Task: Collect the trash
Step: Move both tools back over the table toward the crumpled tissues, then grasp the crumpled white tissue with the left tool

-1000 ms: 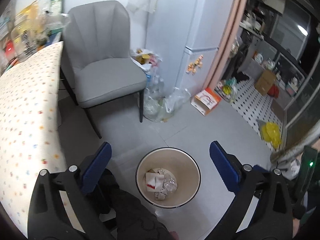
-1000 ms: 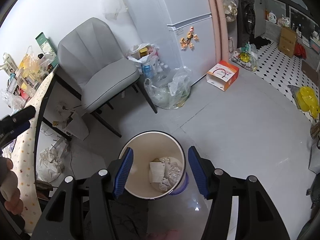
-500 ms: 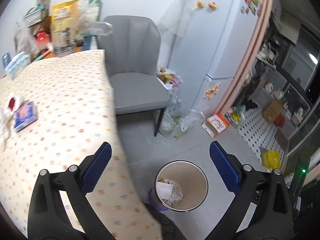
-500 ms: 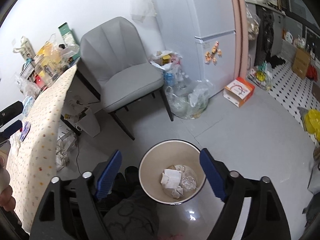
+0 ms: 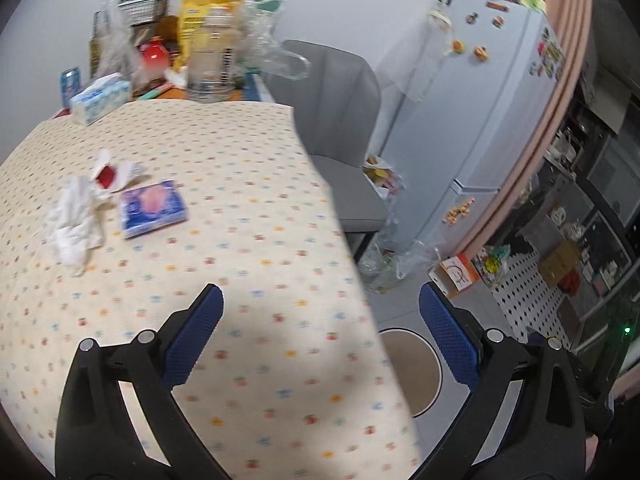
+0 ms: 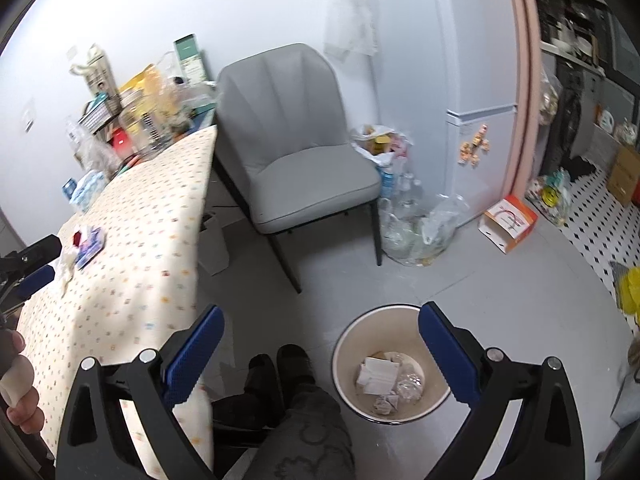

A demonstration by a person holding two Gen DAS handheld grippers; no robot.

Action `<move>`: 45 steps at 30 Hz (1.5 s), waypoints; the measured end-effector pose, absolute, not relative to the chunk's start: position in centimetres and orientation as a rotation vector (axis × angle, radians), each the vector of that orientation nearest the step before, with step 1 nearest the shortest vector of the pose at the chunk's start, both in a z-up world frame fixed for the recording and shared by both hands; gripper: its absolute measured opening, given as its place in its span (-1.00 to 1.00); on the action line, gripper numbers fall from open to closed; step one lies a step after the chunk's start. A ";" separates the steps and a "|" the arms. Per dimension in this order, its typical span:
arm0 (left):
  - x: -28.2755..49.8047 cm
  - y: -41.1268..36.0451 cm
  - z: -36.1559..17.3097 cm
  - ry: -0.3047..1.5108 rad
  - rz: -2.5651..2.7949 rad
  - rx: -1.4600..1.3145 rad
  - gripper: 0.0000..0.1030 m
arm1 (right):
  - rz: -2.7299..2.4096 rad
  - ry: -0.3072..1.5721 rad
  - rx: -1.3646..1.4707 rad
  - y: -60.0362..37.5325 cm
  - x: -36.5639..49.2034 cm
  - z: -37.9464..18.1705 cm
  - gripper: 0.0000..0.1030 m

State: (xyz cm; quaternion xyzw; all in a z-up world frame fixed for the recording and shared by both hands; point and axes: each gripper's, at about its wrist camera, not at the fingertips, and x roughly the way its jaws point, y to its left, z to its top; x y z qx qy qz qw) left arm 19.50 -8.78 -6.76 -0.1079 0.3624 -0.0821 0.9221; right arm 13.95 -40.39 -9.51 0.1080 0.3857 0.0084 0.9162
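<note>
Claws first: the left claw (image 5: pixel 320 340) hangs over the desk (image 5: pixel 240 184) with its two blue pads wide apart and nothing between them. The right claw (image 6: pixel 320 354) is over the floor, and its jaws are opening, with nothing gripped between them (the blue pads stand far apart).

Under the left claw is the dotted cloth of the desk. Farther out on that cloth lies a crumpled white tissue (image 5: pixel 76 220). Just beside it is a torn white wrapper with red inside (image 5: pixel 110 174), and touching that corner is a blue packet with a pink picture (image 5: pixel 154 208). These bits of trash lie near the left side of the desk, well apart from the claw. At the far end of the desk sit a tissue box (image 5: pixel 100 98), a clear jar (image 5: pixel 212 68), a red pot (image 5: pixel 154 54) and a yellow bag (image 5: pixel 200 12), all bunched close together.

Below the right claw, a round cream trash bin (image 6: pixel 348 344) stands on the grey floor. Inside it are white paper scraps and crumpled clear plastic (image 6: pixel 390 380). Two dark shoes (image 6: pixel 280 368) of the person show just beside the bin. A grey chair (image 6: pixel 296 136) stands past the desk, and a bag of empty bottles (image 6: pixel 416 228) sits next to the white fridge (image 6: pixel 480 100). An orange and white box (image 6: pixel 510 222) lies on the floor near the fridge.
</note>
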 end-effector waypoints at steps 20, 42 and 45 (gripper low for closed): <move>16.2 6.0 -9.1 0.728 0.020 -0.393 0.89 | 0.174 0.771 0.102 -27.7 15.9 -6.9 0.85; 22.2 12.9 -10.4 0.721 0.123 -0.497 0.89 | 0.326 0.783 0.021 -19.3 17.8 -6.2 0.85; 23.5 13.0 -11.2 0.730 0.134 -0.513 0.89 | 0.321 0.789 0.015 -19.2 18.2 -6.1 0.85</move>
